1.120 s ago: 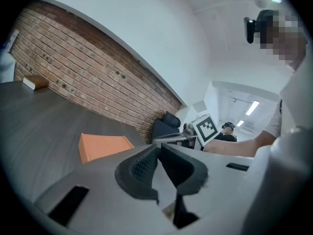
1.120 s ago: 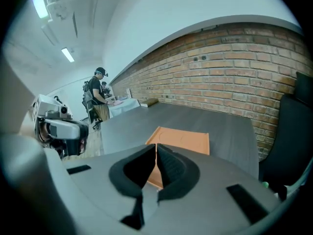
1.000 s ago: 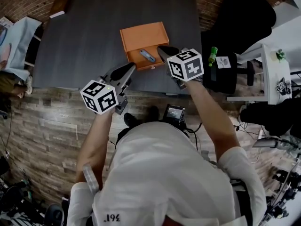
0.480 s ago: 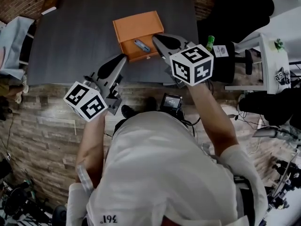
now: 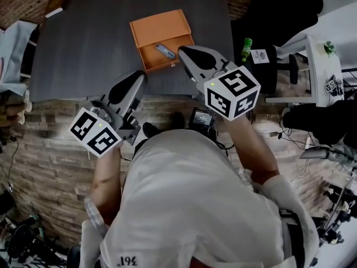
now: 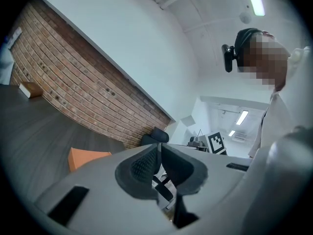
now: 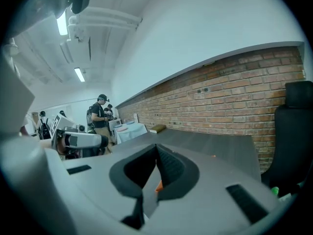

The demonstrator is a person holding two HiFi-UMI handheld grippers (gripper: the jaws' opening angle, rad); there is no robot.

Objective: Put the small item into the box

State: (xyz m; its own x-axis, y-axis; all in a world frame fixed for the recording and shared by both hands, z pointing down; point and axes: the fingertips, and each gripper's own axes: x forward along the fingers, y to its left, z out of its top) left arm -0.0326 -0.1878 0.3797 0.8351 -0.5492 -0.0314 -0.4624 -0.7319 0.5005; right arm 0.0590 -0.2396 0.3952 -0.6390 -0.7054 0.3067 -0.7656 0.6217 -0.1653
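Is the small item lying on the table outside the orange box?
No, the small item lies inside the open orange box.

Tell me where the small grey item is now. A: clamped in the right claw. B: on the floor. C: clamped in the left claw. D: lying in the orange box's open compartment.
D: the small grey item lies inside the orange box, while the left claw and right claw are both shut on nothing.
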